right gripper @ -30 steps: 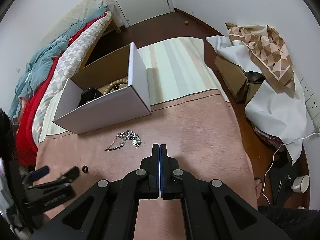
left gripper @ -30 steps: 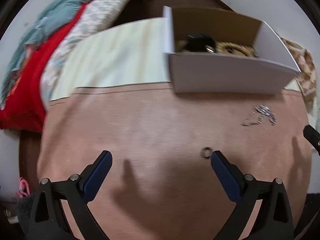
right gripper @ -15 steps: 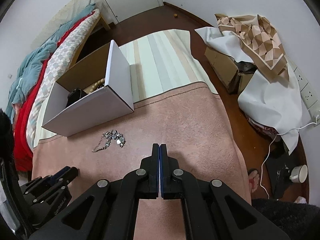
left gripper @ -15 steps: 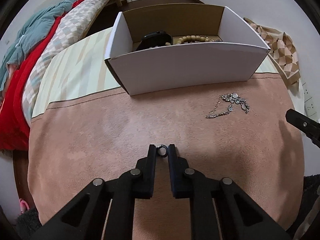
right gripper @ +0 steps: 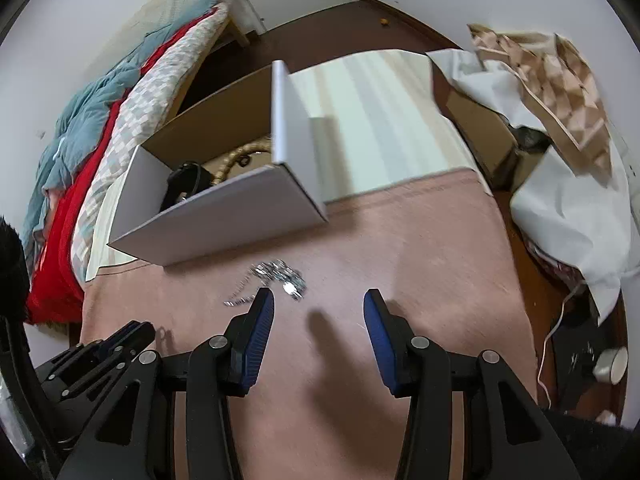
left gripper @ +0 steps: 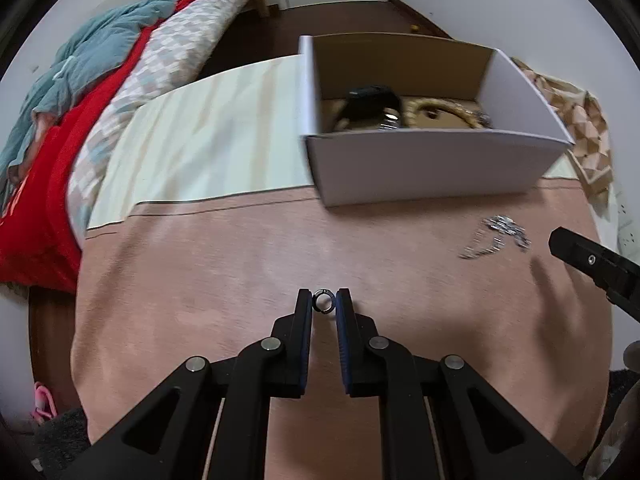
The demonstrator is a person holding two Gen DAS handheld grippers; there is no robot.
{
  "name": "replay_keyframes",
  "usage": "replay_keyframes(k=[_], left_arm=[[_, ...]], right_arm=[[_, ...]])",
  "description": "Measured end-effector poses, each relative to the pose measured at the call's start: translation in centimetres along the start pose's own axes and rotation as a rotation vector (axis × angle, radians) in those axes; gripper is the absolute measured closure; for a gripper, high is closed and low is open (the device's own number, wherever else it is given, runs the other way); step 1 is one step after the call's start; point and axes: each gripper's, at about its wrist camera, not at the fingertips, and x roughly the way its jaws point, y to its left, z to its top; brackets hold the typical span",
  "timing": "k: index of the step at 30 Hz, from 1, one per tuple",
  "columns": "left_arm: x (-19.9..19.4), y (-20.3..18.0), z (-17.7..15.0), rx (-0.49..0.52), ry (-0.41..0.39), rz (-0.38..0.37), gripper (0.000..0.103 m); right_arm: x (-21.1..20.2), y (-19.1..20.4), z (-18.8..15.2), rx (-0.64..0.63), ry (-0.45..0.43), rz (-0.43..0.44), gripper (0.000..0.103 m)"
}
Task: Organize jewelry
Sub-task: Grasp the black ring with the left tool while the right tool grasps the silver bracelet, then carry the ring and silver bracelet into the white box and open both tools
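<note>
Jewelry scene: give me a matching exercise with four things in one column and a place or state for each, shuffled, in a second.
1. ring
2. silver chain necklace
3. beaded bracelet
4. right gripper

A. inside the white cardboard box
B. open above the pink blanket
C. between the left gripper fingers
D. loose on the blanket in front of the box

Pairs: 1-C, 2-D, 3-A, 4-B

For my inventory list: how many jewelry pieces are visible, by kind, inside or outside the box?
Ring, held in the left claw: 1
Silver chain, on the pink blanket: 1
Beaded bracelet, in the box: 1
Black watch, in the box: 1
Total: 4
</note>
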Motion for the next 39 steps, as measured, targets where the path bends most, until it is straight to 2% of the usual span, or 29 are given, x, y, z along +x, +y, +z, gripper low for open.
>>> replay_keyframes(k=[5,6,8,9,10,11,16,21,25,33,39], left_arm=[[0.7,1.5,0.2,-0.036,0.015,0.002,0.094],[0.7,1.7,0.2,-0.040,0.017,0.002,0.094],[0.7,1.9,0.2,-0.045,0.017,0.000,0.094],[0.7,2.0,0.2,-0.048,0.018,-0.002,0.094],[0.7,2.2,0.2,-0.051,0.017,-0.003,0.094],[0.7,2.2,0.2,-0.053,0.017,-0.004,0.094],[0.3,2.2,0.2,-0.061,0.008,-0.016,0.094],[-1.1,1.8,0.7,-0.055,-0.015,-0.038,0.094],[-3.0,1.5,1.6,-0.045,-0.048,-0.060,0.094],[-7.1,1.7,5.0,-0.057,-0.107,-0.143,0.094],[-8.4,2.0,8.9,-0.040,-0.129,-0.191,0.094]], right_arm=[[2.4,2.9,0.8,-0.095,0.004,-0.040,0.054],[3.2,3.5,0.8,-0.121,0.022,-0.066,0.054],[3.6,4.6,0.6,-0.180,-0.003,-0.112,0.056],[4.0,5.5,0.4,-0.237,-0.008,-0.156,0.060],[4.1,6.0,0.3,-0.270,-0.014,-0.186,0.082],[4.2,6.4,0.2,-0.286,-0.012,-0.186,0.095],[3.5,5.9,0.1,-0.238,0.006,-0.112,0.098],[0.2,4.8,0.0,-0.141,-0.025,-0.011,0.098],[-3.0,5.0,0.3,-0.136,-0.064,0.037,0.098],[-10.2,6.3,3.8,-0.146,-0.153,0.131,0.098],[-12.1,8.0,7.6,-0.176,-0.201,0.147,0.098]])
